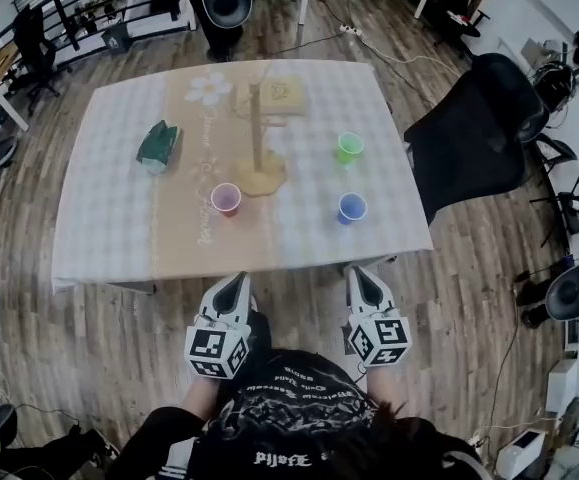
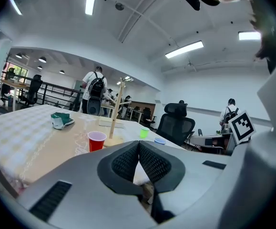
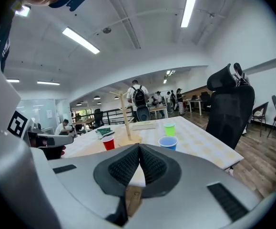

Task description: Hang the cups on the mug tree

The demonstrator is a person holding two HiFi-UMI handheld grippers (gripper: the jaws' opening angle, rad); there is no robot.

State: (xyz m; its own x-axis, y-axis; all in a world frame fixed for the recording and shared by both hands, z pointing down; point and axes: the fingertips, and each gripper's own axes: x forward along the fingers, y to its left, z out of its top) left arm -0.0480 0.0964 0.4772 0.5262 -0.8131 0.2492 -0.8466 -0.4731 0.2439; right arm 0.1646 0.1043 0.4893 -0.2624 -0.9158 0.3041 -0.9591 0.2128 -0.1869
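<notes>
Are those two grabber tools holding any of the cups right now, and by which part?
Nothing is held: left gripper and right gripper are shut and empty. The red cup, green cup and blue cup stand on the table.

Pale wooden mug tree, smooth plastic cups, matt cloth table cover, wood-grain floor

Bright, even light comes from long ceiling strips, which glare white in both gripper views. The table in the head view casts only a soft, faint shadow on the floor. All three views bend strongly toward dark, vignetted corners, and the nearest surfaces look slightly soft.
</notes>
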